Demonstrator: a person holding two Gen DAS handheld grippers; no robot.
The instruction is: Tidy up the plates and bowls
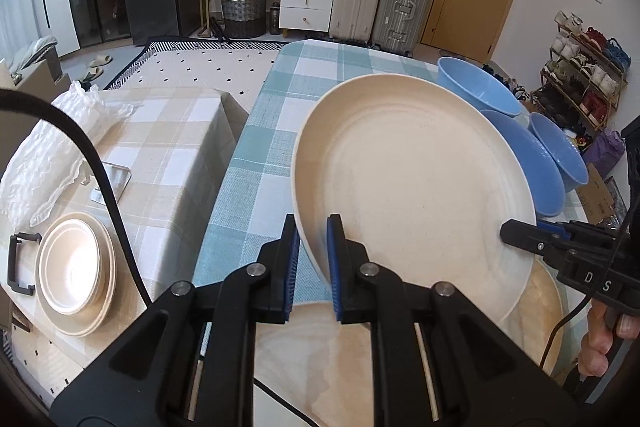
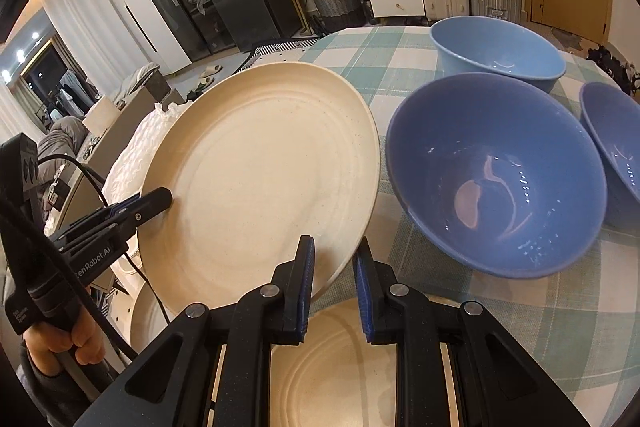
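i hold the cream plate (image 1: 416,187) up off the table, tilted, with one gripper on each side so it does not slip. my left gripper (image 1: 313,259) is clamped on the plate's rim at about 7 o'clock in its own view. my right gripper (image 2: 334,279) has its jaws on either side of the rim at about 5 o'clock in its view, but there is a gap by one pad, so i cannot tell if it is biting. another plate (image 2: 340,359) lies flat under it, at 6 o'clock. three blue bowls (image 2: 496,171) sit at 2 o'clock on the checked cloth (image 1: 256,155). a stack of plates (image 1: 76,273) waits at 9 o'clock on the side table, and i think my plate belongs there.
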